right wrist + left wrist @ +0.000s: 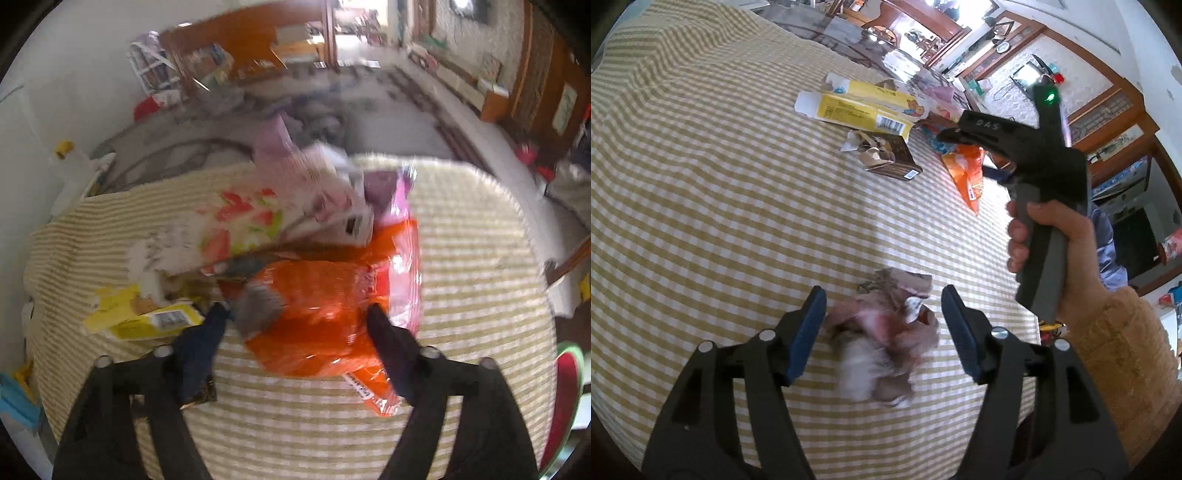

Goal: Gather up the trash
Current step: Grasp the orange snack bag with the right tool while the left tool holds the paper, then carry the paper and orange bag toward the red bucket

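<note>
A crumpled pinkish paper wad (882, 339) lies on the checked tablecloth (701, 184), between the open fingers of my left gripper (882, 328), which do not touch it. My right gripper (297, 321) is open above an orange plastic wrapper (325, 317), its fingers on either side of it. That wrapper also shows in the left wrist view (966, 171), under the right gripper's body (1015, 144), held by a hand. A yellow carton (860, 107) and a torn brown box (886, 157) lie farther back. The right wrist view is blurred.
A white floral packet (236, 225) and a pink wrapper (400, 206) lie behind the orange one. The yellow carton (147, 321) sits at the left. The table edge (532, 258) runs at the right, with room furniture beyond.
</note>
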### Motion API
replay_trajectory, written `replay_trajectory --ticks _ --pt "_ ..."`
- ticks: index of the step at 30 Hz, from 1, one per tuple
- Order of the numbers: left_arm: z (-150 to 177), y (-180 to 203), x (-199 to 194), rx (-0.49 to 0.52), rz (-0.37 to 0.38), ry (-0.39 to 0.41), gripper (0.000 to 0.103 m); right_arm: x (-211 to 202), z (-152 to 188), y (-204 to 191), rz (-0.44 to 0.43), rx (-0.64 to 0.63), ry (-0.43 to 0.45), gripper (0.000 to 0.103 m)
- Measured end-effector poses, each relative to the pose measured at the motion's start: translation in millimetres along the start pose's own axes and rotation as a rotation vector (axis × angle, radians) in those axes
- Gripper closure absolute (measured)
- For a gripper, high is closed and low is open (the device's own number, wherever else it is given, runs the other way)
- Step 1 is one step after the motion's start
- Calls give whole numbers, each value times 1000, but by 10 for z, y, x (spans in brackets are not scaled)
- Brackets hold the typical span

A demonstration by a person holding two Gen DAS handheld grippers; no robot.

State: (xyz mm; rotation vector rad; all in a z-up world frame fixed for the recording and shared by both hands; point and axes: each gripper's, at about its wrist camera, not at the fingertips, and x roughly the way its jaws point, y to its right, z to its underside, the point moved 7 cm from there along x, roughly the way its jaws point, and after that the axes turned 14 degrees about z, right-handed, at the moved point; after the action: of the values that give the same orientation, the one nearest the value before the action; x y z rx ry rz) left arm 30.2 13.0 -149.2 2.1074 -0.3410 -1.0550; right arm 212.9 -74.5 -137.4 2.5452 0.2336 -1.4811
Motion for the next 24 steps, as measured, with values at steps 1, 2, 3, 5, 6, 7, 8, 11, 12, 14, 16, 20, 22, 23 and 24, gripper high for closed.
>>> replay_trajectory --ticks 1,2,3,5,6,7,8,11,12,14,16,20,22,23,24 --pt "2 5 2 7 1 -2 41 -62 5 8 -7 -7 12 37" --pt "0 19 7 13 0 -3 41 -140 19 28 -17 -13 28 37" --pt "-3 33 14 20 -2 -4 41 -192 52 36 -21 -15 36 38" --pt "-3 58 23 39 -9 -9 41 -325 112 91 -45 -16 55 38" --pt "2 70 26 48 -16 -12 41 -372 143 108 -56 -14 59 38" --pt "-4 75 42 53 -19 -14 41 -427 181 137 -68 -11 63 38" --pt "5 82 49 59 -22 -17 38 -473 213 162 -78 -8 67 38" --pt "32 97 72 73 -35 -27 36 -649 359 258 -98 -5 85 38" --pt "38 100 83 80 -43 -31 36 -710 430 307 -103 -8 92 38" --pt "51 94 100 88 -52 -36 35 -791 536 369 -111 -6 95 38" --pt "72 94 119 94 -62 -39 34 -879 661 439 -136 12 92 38" --pt "164 98 207 110 -89 -69 34 -1014 848 571 -184 65 80 37" --pt "181 96 255 126 -105 -80 34 -1058 921 635 -189 74 78 37" --pt "189 102 269 138 -113 -82 34 -1077 952 667 -189 75 78 37" --pt "201 101 273 147 -117 -83 34 -1097 974 702 -189 77 78 37"
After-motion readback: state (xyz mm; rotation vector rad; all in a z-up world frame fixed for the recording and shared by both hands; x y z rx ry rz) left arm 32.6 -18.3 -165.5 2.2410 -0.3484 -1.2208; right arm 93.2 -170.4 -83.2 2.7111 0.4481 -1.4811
